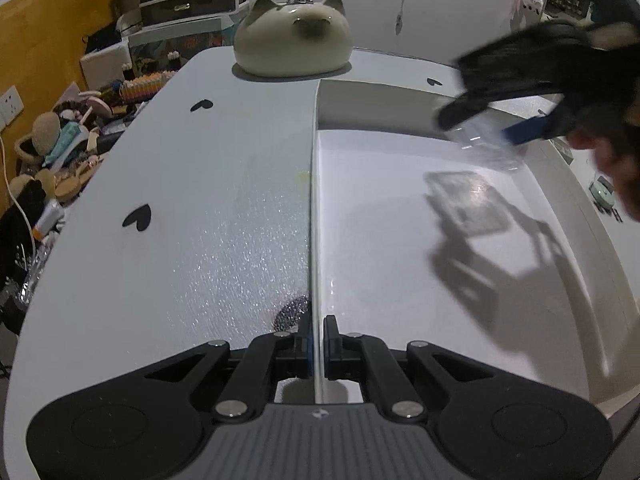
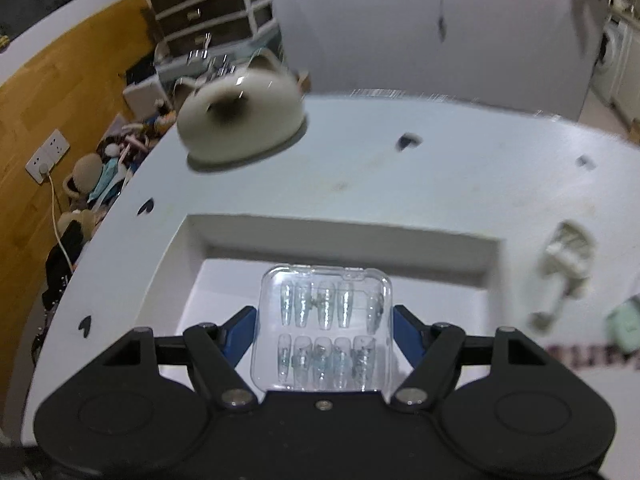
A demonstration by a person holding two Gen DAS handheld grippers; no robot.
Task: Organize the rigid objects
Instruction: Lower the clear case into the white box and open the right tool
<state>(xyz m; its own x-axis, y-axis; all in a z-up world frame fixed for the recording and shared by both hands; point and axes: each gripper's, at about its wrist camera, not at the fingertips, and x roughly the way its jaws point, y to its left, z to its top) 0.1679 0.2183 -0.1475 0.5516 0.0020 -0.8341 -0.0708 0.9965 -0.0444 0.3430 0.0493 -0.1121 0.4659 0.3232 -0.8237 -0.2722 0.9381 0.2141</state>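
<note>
My right gripper [image 2: 324,320] is shut on a clear plastic case of press-on nails [image 2: 324,328] and holds it above the white open box [image 2: 344,240]. In the left wrist view the same gripper [image 1: 480,120] hangs over the box's right side with the clear case [image 1: 488,148], which casts a shadow on the box floor. My left gripper [image 1: 317,344] is shut on the box's left wall [image 1: 315,200], with one finger on each side of it.
A cream cat-shaped ceramic pot [image 1: 290,36] stands at the table's far edge. The pale table [image 1: 180,200] has black heart marks. A small white object [image 2: 564,264] and a mint item [image 2: 624,324] lie right of the box. Clutter fills the floor at left.
</note>
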